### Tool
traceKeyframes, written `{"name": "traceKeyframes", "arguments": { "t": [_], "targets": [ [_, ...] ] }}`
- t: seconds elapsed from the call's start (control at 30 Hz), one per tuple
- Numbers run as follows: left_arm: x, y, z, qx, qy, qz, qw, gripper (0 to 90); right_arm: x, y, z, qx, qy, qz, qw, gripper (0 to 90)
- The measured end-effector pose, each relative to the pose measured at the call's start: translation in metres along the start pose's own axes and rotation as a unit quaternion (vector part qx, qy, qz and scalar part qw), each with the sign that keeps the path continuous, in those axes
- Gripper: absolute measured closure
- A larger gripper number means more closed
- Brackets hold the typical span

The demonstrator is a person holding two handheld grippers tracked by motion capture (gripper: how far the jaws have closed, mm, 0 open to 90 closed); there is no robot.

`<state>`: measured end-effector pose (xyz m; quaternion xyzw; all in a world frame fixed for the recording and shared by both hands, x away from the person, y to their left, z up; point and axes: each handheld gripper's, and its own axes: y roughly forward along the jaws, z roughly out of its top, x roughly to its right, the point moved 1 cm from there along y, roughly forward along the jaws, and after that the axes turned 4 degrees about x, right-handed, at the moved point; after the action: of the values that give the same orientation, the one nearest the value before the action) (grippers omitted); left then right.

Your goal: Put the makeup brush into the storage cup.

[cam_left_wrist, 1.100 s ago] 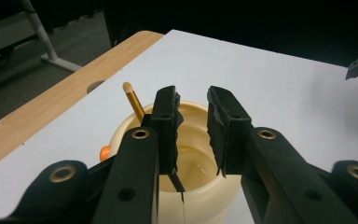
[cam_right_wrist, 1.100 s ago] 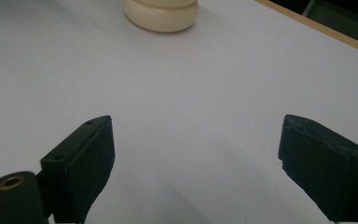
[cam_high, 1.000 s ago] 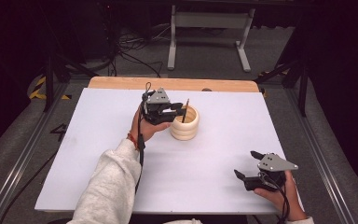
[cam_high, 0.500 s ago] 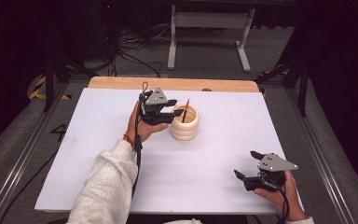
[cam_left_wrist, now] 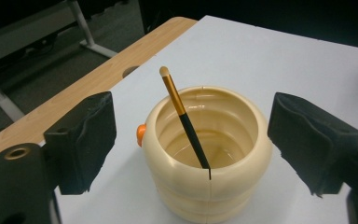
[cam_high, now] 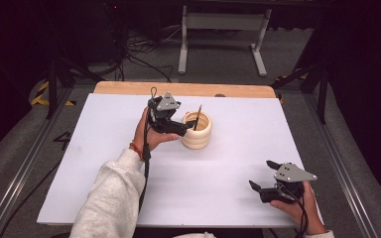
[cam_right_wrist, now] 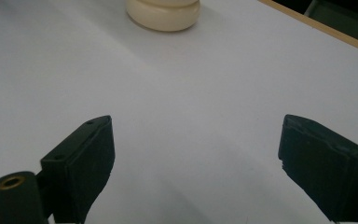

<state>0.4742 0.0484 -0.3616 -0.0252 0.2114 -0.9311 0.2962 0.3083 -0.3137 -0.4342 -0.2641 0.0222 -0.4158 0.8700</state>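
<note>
— What sits nearest the camera at the table's front edge?

— The right tongs [cam_high: 262, 177], held in a hand at the near right corner of the white table [cam_high: 104, 188], hover just above the surface. In the right gripper view their jaws stand wide apart with nothing but bare white between them.

— And farther in?

— A grey sleeve [cam_high: 111, 198] runs up from the bottom edge to the left hand, which holds the left tongs [cam_high: 191, 123] near the middle of the table, towards its far side. The jaws have just been opening and now stand released, one on either side of a cream ribbed pot [cam_left_wrist: 207, 154], clear of its walls.

— Where is the brush?

— The brush [cam_left_wrist: 184, 119] stands inside that pot, leaning, its black lower shaft resting against the near rim and its gold upper shaft and pale tip rising above the rim. No pad touches it. In the high view the brush [cam_high: 197, 117] shows as a thin dark stick slanting out of the pot [cam_high: 198, 133].

— Anything else by the pot?

— A small orange knob [cam_left_wrist: 141, 134] shows at its side. Beyond, the table's wooden edge [cam_high: 188, 89] runs along the far side, with a metal stand [cam_high: 218, 29] on the grey floor behind.
</note>
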Motion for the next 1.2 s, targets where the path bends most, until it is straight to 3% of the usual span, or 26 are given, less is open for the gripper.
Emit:
{"name": "traceKeyframes", "arguments": {
  "t": [0.2,0.27,0.43,0.83,1.07,1.2],
  "targets": [
    [-0.001,-0.002,0.001,0.016,-0.013,0.008,0.9998,4.2,0.001,0.000,0.000,0.003,0.002,0.000,1.0000,11.5],
    [0.000,-0.004,0.001,0.021,-0.020,-0.001,0.9996,4.0,0.001,0.000,0.000,0.003,0.001,-0.001,1.0000,11.3],
    [0.002,-0.010,0.002,0.024,-0.001,0.000,0.9997,2.7,0.001,-0.001,0.000,0.004,0.000,0.000,1.0000,10.5],
    [0.007,-0.017,-0.002,0.019,0.007,-0.005,0.9998,2.1,0.000,0.000,0.001,0.005,0.003,-0.002,1.0000,4.8],
    [0.008,-0.027,-0.006,0.017,0.030,0.005,0.9994,2.1,0.000,-0.001,0.001,0.013,0.008,-0.007,0.9999,3.6],
    [0.008,-0.036,-0.009,0.015,0.033,0.008,0.9993,2.1,0.000,-0.002,0.001,0.014,0.008,-0.012,0.9998,3.5]
  ]
}}
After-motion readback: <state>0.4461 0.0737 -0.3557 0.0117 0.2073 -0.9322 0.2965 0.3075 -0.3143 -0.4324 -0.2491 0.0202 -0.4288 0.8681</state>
